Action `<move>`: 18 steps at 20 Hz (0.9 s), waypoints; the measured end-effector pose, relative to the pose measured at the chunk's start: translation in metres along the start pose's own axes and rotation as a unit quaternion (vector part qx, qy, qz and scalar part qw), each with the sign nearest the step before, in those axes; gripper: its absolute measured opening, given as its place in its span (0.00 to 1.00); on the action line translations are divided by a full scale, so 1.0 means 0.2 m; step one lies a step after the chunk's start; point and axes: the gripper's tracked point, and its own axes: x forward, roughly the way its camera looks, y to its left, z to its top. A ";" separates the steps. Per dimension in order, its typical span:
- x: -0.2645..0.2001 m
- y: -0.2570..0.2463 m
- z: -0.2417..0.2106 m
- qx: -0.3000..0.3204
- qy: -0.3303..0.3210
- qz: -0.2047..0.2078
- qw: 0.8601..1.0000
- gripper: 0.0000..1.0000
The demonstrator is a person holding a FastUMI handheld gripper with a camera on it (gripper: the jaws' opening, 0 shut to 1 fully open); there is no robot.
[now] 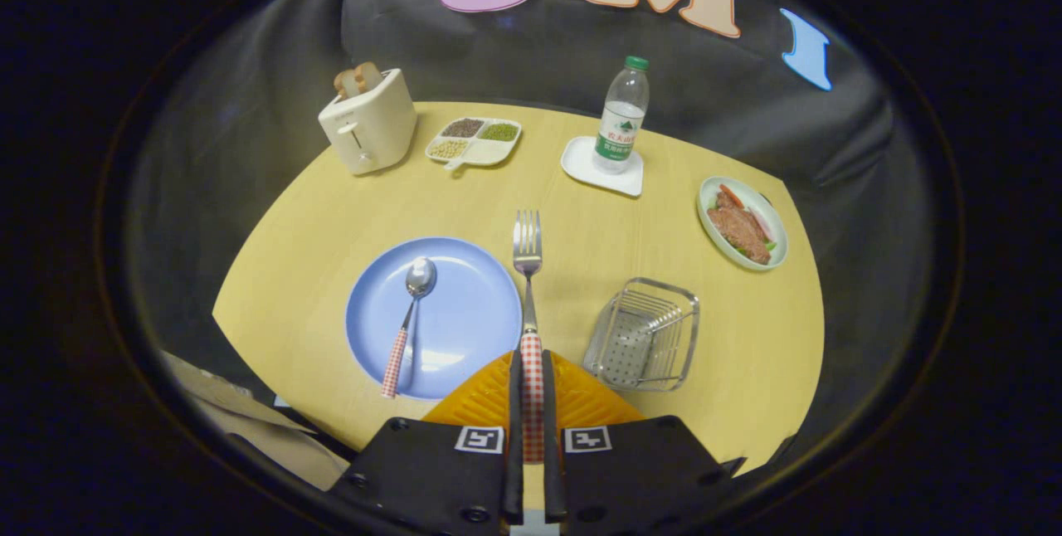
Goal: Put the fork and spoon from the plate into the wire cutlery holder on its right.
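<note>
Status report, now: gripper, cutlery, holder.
Gripper shut on fork by its handle, tines forward. Spoon on blue plate. Wire holder right of the fingers, nothing inside it.

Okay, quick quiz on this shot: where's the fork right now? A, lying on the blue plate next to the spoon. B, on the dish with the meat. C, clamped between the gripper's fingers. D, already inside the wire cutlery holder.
C: the fork has its checkered handle pinched between the two fingers of the gripper, tines pointing ahead, while the spoon lies alone on the blue plate.
</note>
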 end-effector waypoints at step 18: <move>-0.20 -0.49 -0.14 -0.120 0.163 -0.009 0.979 0.13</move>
